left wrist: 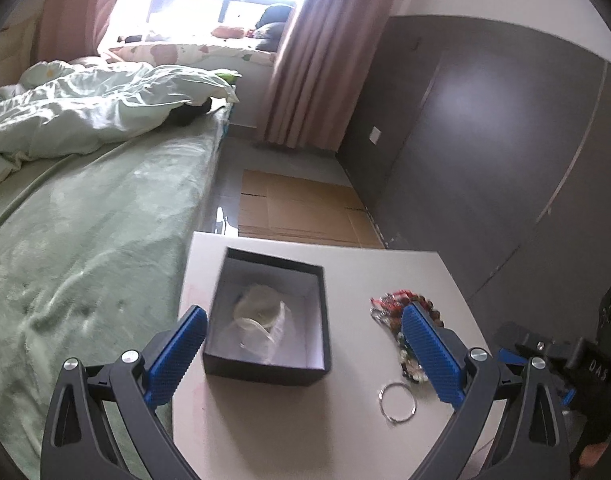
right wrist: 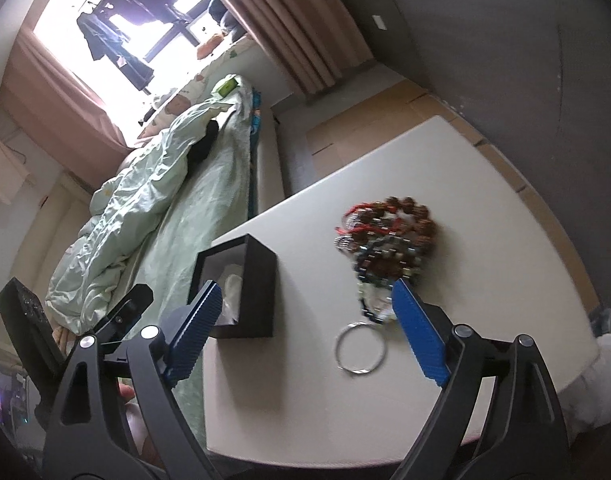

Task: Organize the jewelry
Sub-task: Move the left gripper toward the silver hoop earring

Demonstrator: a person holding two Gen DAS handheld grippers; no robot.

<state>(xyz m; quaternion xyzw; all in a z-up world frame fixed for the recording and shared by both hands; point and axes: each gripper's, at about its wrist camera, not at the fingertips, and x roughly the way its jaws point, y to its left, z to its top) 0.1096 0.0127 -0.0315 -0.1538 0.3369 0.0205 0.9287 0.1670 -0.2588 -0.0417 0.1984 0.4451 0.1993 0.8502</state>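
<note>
An open black box [left wrist: 265,320] with a pale pouch [left wrist: 261,316] inside sits on the white table [left wrist: 265,420]. My left gripper [left wrist: 305,320] is open and hovers over the box, fingers on either side of it. To the right lie a pile of beaded bracelets [left wrist: 401,312] and a silver ring bangle [left wrist: 397,398]. In the right wrist view the box [right wrist: 241,292], bracelet pile [right wrist: 385,240] and bangle [right wrist: 360,346] show. My right gripper [right wrist: 305,292] is open and empty above the table, its right finger beside the bracelets.
A bed [left wrist: 85,220] with a green sheet and rumpled duvet borders the table's left side. Flattened cardboard [left wrist: 301,208] lies on the floor beyond the table. A grey wardrobe wall [left wrist: 485,140] stands at the right.
</note>
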